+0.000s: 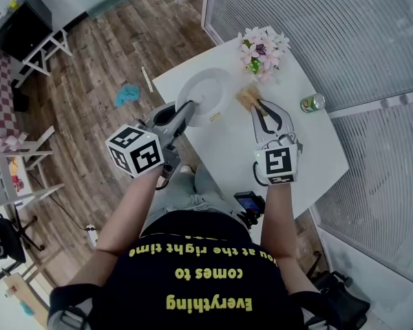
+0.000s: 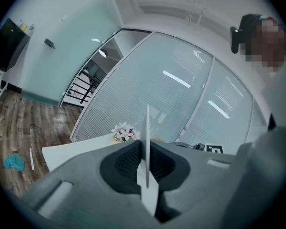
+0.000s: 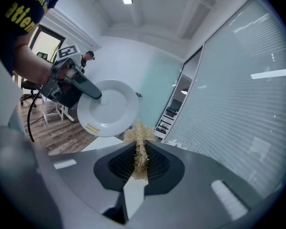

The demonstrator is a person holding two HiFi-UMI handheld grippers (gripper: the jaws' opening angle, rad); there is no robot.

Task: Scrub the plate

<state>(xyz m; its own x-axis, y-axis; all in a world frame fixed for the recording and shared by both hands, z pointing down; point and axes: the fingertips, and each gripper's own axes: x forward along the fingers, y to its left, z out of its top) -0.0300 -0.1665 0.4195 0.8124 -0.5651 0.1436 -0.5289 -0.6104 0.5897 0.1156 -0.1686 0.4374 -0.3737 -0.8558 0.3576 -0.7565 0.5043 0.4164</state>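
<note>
plate [image 1: 208, 90] in left gripper [image 1: 188, 107], scrubber [image 1: 246, 97] in right gripper [image 1: 257, 106] just right of plate, flowers [image 1: 261, 52] beyond both, can [image 1: 312, 102] right of right gripper

Left gripper view shows the plate [image 2: 147, 128] only edge-on, face unseen; its sticker [image 3: 92, 127] print is too small to read, as is the can's [image 1: 312, 102]

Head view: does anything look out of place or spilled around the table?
Yes. A crumpled teal thing lies on the wood floor left of the table, with a pale strip beside it. The plate carries a yellow label near its rim, odd on a dish being scrubbed. Nothing looks spilled.
</note>
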